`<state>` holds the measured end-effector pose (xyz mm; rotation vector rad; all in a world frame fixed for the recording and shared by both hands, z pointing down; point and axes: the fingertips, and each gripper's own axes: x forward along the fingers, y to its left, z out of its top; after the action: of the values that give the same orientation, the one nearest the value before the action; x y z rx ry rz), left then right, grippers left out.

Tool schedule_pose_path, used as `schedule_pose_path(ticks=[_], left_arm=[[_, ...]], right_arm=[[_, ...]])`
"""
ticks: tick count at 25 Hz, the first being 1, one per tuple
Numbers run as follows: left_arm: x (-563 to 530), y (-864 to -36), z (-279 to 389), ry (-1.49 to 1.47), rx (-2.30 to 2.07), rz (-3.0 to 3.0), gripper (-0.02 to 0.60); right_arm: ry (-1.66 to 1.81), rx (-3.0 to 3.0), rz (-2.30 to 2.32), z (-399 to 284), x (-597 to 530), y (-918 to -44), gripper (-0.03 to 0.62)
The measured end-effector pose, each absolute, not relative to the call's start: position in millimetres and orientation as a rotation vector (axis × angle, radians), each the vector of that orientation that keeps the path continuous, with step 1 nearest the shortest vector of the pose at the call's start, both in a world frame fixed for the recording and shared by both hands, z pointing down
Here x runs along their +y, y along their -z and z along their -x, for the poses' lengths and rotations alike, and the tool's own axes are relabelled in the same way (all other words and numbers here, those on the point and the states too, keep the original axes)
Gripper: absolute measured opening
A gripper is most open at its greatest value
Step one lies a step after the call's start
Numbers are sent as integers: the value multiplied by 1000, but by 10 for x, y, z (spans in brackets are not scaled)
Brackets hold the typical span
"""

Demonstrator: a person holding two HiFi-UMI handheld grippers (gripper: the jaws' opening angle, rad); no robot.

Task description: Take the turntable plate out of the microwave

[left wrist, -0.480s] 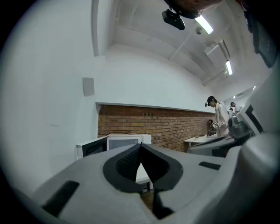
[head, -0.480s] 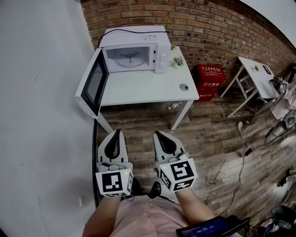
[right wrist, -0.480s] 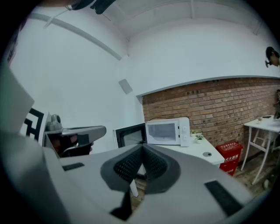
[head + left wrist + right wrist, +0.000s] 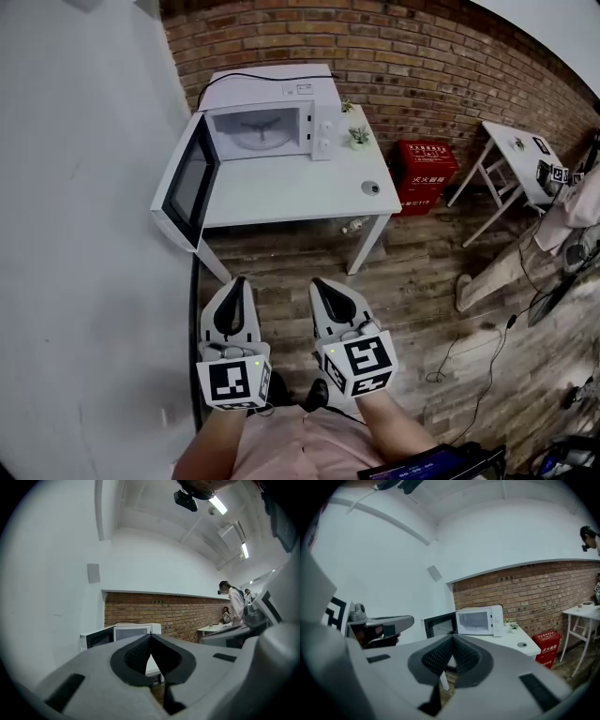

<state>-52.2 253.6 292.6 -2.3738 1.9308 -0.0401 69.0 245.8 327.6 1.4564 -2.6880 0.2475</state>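
A white microwave (image 4: 281, 112) stands at the back of a white table (image 4: 291, 192), its door (image 4: 185, 183) swung wide open to the left. Inside lies the round glass turntable plate (image 4: 262, 130). Both grippers hang over the wooden floor well short of the table. My left gripper (image 4: 238, 280) is shut and empty. To its right, my right gripper (image 4: 320, 283) is shut as well, holding nothing. The microwave (image 4: 480, 619) also shows in the right gripper view, and in the left gripper view the microwave (image 4: 126, 632) sits just beyond the closed jaws.
Two small potted plants (image 4: 357, 137) stand right of the microwave, and a round grommet (image 4: 371, 187) marks the table's right end. A red box (image 4: 427, 174) sits on the floor by the brick wall. A second white table (image 4: 521, 159) stands far right. Cables lie on the floor.
The table and microwave sit slightly lower and nearer in the head view. Both grippers keep their places, shut.
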Motion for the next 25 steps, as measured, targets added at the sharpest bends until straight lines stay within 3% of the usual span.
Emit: schedule_pose_path(ticks=[3, 4, 5, 6, 15, 25], left_arm=[[2551, -2943, 515, 30, 1960, 2350, 6], [2554, -2946, 508, 18, 1968, 2346, 20], [2558, -2953, 491, 2, 1973, 2351, 100], [2564, -2963, 471, -14, 1978, 2358, 163], [2535, -3143, 348, 21, 2011, 2348, 178], [1776, -3401, 672, 49, 2039, 2388, 169]], right_arm=[[-286, -2717, -1443, -724, 2450, -3299, 6], [-315, -2735, -1417, -719, 2450, -3316, 44], [-346, -2753, -1388, -716, 2452, -3337, 168], [-367, -2762, -1369, -726, 2456, -3356, 205], [-361, -2730, -1398, -926, 2281, -3507, 183], [-373, -2677, -1424, -629, 1458, -3702, 164]])
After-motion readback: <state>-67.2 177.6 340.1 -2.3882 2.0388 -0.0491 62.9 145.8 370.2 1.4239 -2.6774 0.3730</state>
